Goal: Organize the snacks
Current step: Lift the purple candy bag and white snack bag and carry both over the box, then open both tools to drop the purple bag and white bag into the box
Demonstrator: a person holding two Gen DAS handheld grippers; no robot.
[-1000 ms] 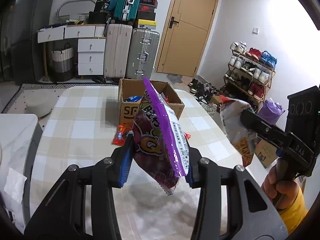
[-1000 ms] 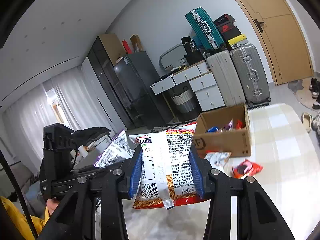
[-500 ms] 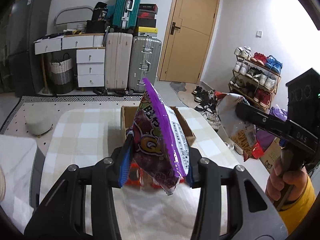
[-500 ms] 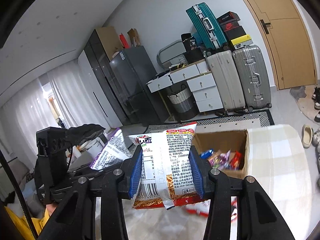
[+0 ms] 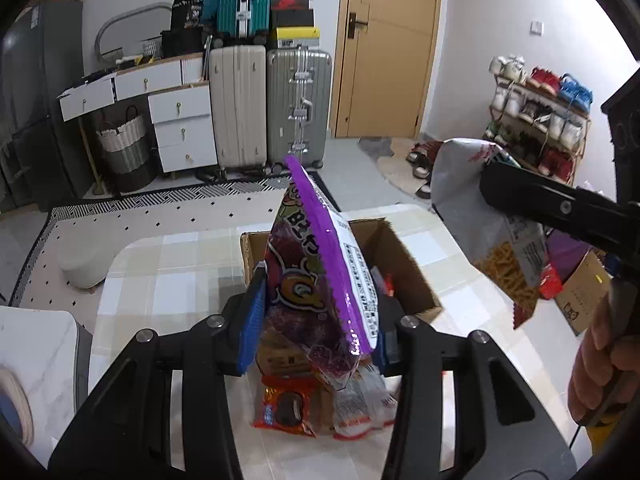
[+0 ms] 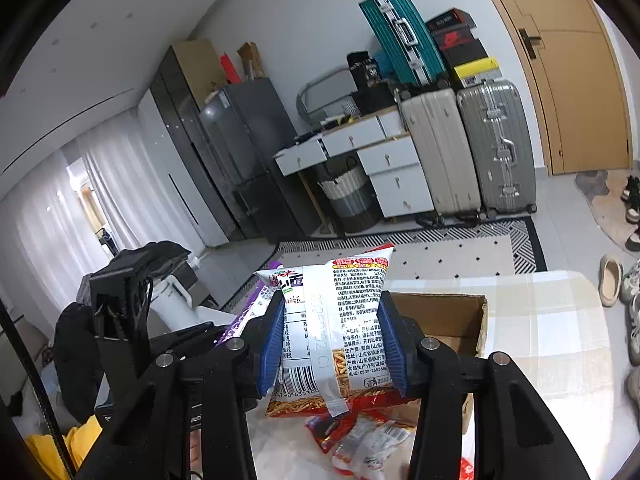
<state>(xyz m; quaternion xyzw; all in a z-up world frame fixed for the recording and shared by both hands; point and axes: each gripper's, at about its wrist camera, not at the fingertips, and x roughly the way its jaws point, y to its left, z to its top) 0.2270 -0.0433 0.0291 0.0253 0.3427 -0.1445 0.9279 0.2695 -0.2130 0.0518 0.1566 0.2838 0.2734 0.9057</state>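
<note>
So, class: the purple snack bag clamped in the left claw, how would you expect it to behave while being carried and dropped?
The purple snack bag probably stays fairly stiff: it stands upright above the left claw, puffed. It looks light for its size. The glossy film may slip; released, it would likely flop into the cardboard box.

You get a bright room in both views, with soft, even light. In the right wrist view, daylight comes through the white curtains (image 6: pixel 44 216) and washes them out. In the left wrist view, the wall (image 5: pixel 500 8) by the door looks very pale. The purple bag (image 5: pixel 320 264) shines a little along its edge. Straight lines bend near the sides, and the corners go black. Most things look sharp; only the near bottom edge looks a bit soft.
</note>
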